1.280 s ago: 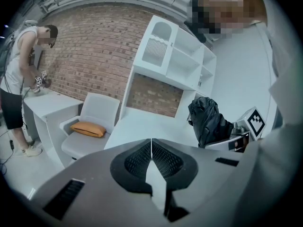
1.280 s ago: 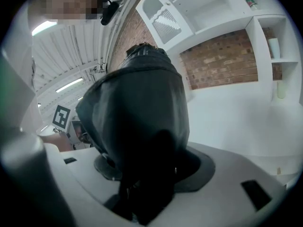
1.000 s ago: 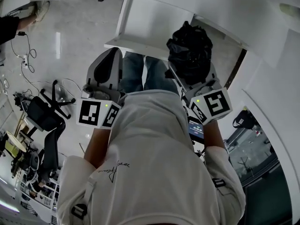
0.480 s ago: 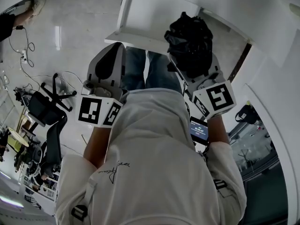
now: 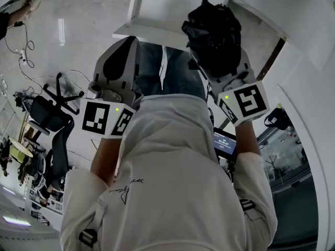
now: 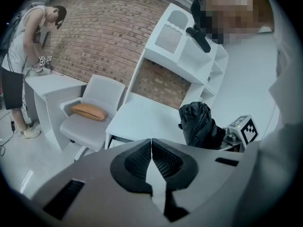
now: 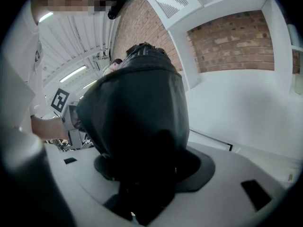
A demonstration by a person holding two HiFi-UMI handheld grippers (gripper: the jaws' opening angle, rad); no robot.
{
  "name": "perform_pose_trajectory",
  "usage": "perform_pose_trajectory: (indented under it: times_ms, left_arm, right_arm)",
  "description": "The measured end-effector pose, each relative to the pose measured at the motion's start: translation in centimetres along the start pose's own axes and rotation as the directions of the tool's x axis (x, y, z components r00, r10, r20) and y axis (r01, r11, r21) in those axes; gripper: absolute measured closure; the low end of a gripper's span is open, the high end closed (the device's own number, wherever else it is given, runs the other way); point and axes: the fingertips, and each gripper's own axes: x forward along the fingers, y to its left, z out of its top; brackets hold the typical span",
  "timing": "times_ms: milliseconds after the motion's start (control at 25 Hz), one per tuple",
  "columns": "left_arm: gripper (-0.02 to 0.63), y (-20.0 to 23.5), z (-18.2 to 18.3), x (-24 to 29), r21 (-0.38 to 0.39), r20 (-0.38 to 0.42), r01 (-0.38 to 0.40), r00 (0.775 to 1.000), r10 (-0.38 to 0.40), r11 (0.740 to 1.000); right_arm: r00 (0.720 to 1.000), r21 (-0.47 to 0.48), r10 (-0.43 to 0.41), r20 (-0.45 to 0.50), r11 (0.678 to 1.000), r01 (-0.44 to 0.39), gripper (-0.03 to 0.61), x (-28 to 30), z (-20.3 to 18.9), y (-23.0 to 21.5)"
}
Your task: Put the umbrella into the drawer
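Carrying the folded umbrella [image 5: 212, 35] toward the white table [image 5: 157, 12].

Clamping the black bundle low down in the right claw [image 5: 219, 67], jaws spread only as wide as the fabric between them, and holding it up near the table's front edge. Hanging the left claw [image 6: 151, 157] beside it, pinched fully together on nothing. Seeing no open drawer in any view, so probably needing that free left claw for pulling the drawer out first. Judging the loose, slippery fabric likely to sag or slide, so favouring a firm squeeze, a level carry, and lowering the bundle lengthwise well inside before letting go.
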Motion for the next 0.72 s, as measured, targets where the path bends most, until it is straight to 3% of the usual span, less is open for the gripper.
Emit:
perform_pose_trajectory:
  times_ms: [720]
  left_arm:
    - [0.597, 0.6, -1.8, 2.1, -0.008, -0.069, 0.021, 0.997, -0.022, 1.0]
  right_arm:
    - [1.0, 0.003, -0.006, -0.023, 1.0, 0.007, 0.328, 1.2, -1.4, -2.4]
